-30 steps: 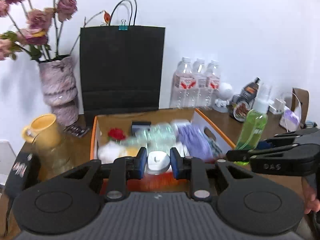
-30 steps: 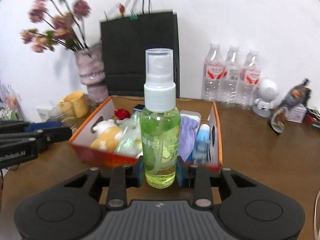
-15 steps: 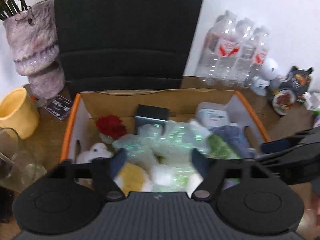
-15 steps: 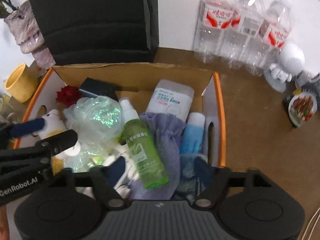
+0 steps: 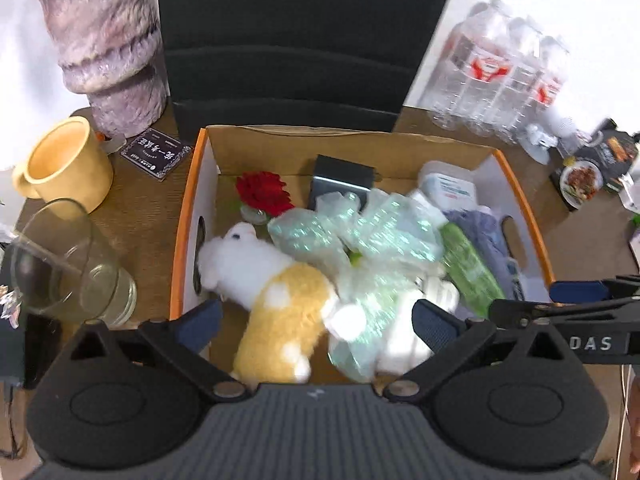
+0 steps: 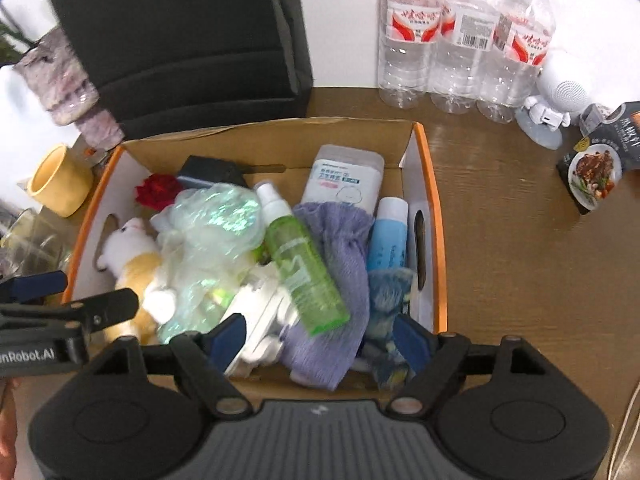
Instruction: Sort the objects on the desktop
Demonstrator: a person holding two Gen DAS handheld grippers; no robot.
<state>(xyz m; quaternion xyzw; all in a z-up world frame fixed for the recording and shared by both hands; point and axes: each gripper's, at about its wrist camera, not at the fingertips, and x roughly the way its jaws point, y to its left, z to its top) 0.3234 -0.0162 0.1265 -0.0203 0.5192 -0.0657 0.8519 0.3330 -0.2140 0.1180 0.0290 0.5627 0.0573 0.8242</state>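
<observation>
left tool (image 5: 316,322) spread wide, empty, above near edge of cardboard box (image 5: 348,142). right tool (image 6: 320,336) also wide open, nothing gripped. green spray bottle (image 6: 298,260) lies inside box on purple cloth (image 6: 340,248), beside blue tube (image 6: 390,236). plush toy (image 5: 272,296) at box left. box on desk (image 6: 520,240).

"DAS" is legible on the right tongs (image 5: 592,343), "nRobot.AI" on the left tongs (image 6: 28,356).

A black paper bag (image 6: 180,36) occupies the upper centre-left of the frame. Three water bottles (image 6: 464,36) stand at upper right. A fuzzy vase (image 5: 104,36) sits upper left; a yellow mug (image 5: 64,164) and drinking glass (image 5: 68,268) below it.
</observation>
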